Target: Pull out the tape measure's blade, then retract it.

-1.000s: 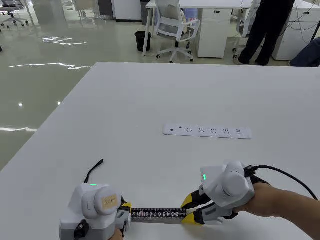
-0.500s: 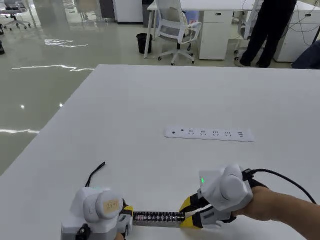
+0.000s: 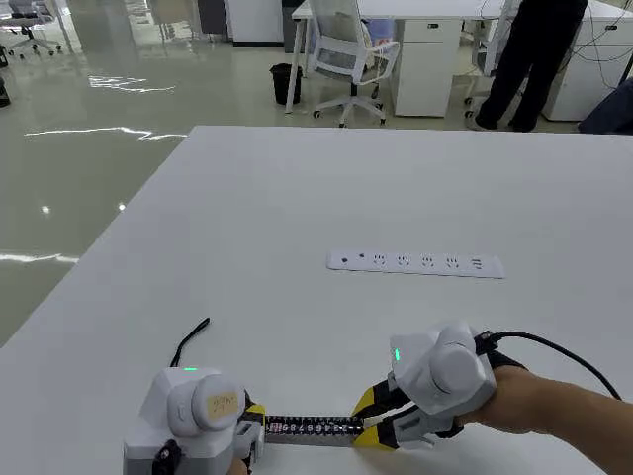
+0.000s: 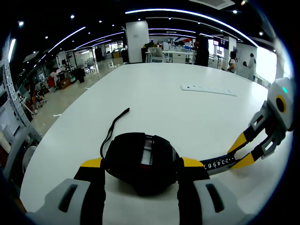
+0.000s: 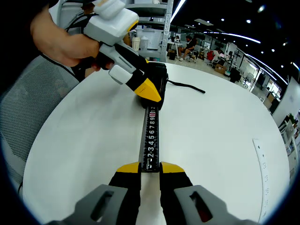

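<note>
1. Limits of view. In the head view the left gripper (image 3: pixel 249 433) is cut off by the bottom edge of the frame, and its white body hides the tape measure case (image 4: pixel 140 157) almost entirely. The tip of the blade (image 5: pixel 150 136) is hidden between the right gripper's jaws, so you cannot make out the end hook. In the left gripper view the point where the blade leaves the case sits behind that gripper's own jaw.

2. Position of the work. The case rests on the white table (image 3: pixel 396 188) at its near edge. The left gripper's yellow-tipped jaws press on both sides of the case and hold it. The blade runs flat along the table from the case to the right gripper (image 5: pixel 150 168), printed face up, with numerals legible from 2 upward. The right gripper's jaws are drawn narrow and clamp the free end of the blade. A thin black strap (image 3: pixel 190 339) trails from the case across the table, away from you.

3. Pose. Your left hand (image 5: pixel 61 40) wraps the left gripper's handle, and the gripper angles down onto the case. Your right hand (image 3: pixel 514 401) holds the right gripper low over the table, pointing toward the left gripper, with a black cable (image 3: pixel 564 348) looping behind it. A white power strip (image 3: pixel 415 263) lies well apart, farther up the table.
</note>
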